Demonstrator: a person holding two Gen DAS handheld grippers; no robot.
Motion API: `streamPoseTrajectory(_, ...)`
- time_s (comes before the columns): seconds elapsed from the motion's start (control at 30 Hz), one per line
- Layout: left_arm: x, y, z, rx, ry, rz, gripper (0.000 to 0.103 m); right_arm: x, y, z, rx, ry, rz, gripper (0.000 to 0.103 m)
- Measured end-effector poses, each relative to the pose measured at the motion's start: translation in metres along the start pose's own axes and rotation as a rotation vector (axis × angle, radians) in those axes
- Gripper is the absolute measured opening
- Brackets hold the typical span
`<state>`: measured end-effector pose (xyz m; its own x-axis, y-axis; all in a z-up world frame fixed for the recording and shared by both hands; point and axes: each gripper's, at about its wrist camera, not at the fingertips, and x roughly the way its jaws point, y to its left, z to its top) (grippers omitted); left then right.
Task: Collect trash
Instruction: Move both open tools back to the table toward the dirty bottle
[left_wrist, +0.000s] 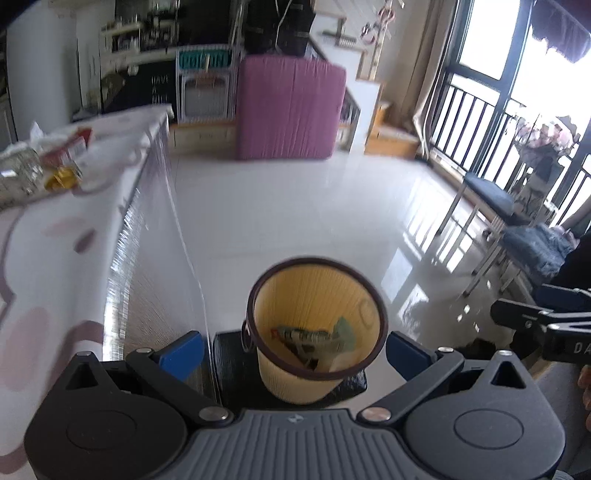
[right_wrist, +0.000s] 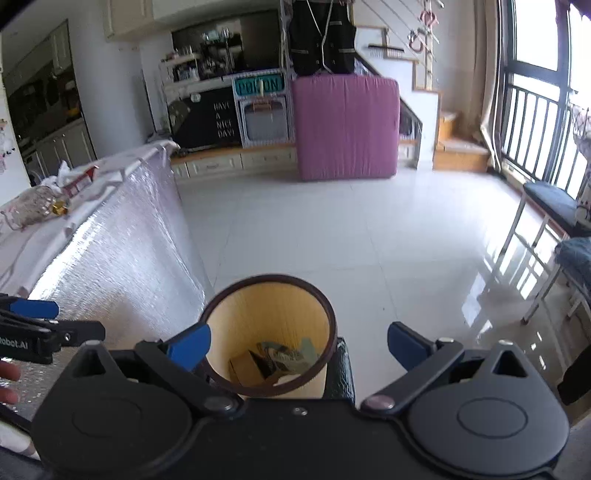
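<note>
A yellow waste bin (left_wrist: 317, 295) with a dark brown rim stands on a black stool (left_wrist: 231, 354) on the floor. It holds crumpled wrappers (left_wrist: 314, 338) and a small cardboard box (right_wrist: 245, 367). My left gripper (left_wrist: 293, 352) hovers above the bin, open, with nothing between its blue fingers. My right gripper (right_wrist: 299, 345) is also open and empty above the bin (right_wrist: 269, 306). More trash lies on the table at the left: a clear bag (left_wrist: 16, 173), a red packet (left_wrist: 68, 149) and a gold wrapper (left_wrist: 61, 179).
The table (left_wrist: 48, 236) with a white patterned cloth runs along the left, its side (right_wrist: 122, 236) wrapped in silvery foil. A pink mattress (right_wrist: 347, 127) leans at the back. Stools (left_wrist: 487, 199) stand by the window at the right. Glossy tiled floor (right_wrist: 332, 229) lies between.
</note>
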<state>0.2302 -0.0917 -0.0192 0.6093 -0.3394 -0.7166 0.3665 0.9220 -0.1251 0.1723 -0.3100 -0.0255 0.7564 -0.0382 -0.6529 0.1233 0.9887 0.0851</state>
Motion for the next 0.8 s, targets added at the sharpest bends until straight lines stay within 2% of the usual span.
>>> streamPoseTrajectory(0.2, -0.04, 0.012, 0.0, -0.01, -0.123, -0.027, 0.103, -0.031, 0.019, 0.0, -0.014, -0.102, 0.02, 0.103)
streamPoseTrajectory(0.4, -0.075, 0.038, -0.003, -0.07, -0.251, 0.001, 0.103, -0.044, 0.049, 0.005, -0.032, -0.211, 0.046, 0.103)
streamPoseTrajectory(0.6, -0.095, 0.082, 0.002, -0.17, -0.344, 0.082, 0.103, -0.04, 0.095, 0.018, -0.071, -0.26, 0.104, 0.103)
streamPoseTrajectory(0.7, -0.095, 0.103, 0.02, -0.22, -0.38, 0.15, 0.103, -0.033, 0.122, 0.026, -0.089, -0.277, 0.13, 0.103)
streamPoseTrajectory(0.8, -0.098, 0.131, 0.041, -0.296, -0.425, 0.167, 0.103, -0.026, 0.148, 0.033, -0.116, -0.31, 0.157, 0.103)
